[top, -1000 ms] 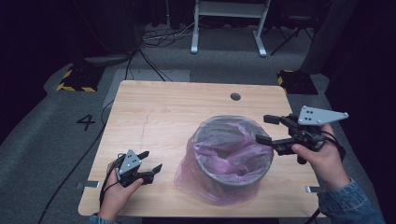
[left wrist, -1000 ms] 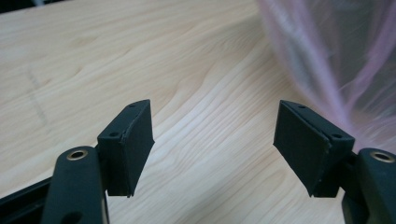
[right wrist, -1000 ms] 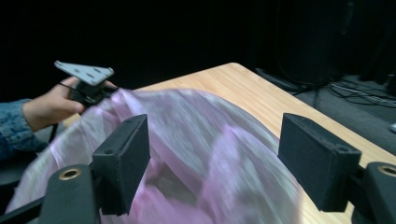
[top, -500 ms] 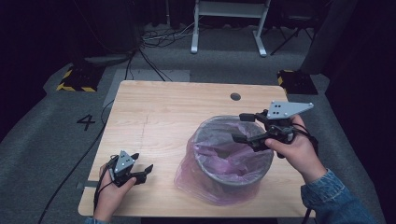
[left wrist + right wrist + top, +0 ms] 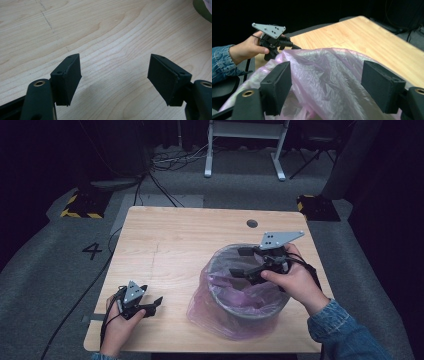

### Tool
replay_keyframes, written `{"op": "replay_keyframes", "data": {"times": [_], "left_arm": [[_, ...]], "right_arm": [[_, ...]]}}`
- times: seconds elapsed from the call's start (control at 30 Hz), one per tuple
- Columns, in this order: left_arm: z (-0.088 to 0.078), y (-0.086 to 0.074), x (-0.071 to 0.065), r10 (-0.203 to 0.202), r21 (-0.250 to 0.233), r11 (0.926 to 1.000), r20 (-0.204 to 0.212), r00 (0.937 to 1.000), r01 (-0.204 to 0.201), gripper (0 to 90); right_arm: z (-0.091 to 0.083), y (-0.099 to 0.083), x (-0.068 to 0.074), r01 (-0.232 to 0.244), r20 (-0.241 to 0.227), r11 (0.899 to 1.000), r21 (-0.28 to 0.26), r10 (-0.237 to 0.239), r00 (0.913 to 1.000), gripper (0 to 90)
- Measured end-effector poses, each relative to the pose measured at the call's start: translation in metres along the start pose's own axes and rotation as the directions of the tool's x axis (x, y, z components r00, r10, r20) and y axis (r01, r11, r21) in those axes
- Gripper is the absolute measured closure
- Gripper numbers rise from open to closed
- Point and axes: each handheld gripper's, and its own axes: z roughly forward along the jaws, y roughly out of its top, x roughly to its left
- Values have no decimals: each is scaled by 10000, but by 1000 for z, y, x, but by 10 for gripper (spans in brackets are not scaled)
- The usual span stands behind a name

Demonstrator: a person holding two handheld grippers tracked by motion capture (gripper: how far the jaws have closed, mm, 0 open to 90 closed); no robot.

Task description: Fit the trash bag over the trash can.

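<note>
One big round bin (image 5: 250, 297) sits at the lower right of the surface (image 5: 175, 245), with a thin pink bag (image 5: 220, 312) crumpled loosely over its rim. The right gripper (image 5: 239, 262) has slid in over it, jaws apart, likely to grab the bag. The left gripper (image 5: 152, 304) waits at lower left, jaws apart.

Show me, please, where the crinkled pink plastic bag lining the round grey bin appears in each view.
High view: the crinkled pink plastic bag sits lower centre-right, draped over the round grey bin, under the right gripper.
Left gripper view: probably the pale sliver in the top right corner.
Right gripper view: centre, between and beyond the open jaws.
Shared landmark: the light wooden table.
</note>
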Motion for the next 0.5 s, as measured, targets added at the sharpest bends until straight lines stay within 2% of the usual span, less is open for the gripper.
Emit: {"op": "replay_keyframes", "data": {"times": [0.2,0.5], "left_arm": [[0,0,0,-10,-1,10000,7,10000,10,269],[0,0,0,46,25,10000,-9,10000,-46,269]], "right_arm": [[23,-5,-7,9,18,9965,833,-10,10000,261],[39,-15,-19,12,314,9904,1382,-56,9995,258]]}}
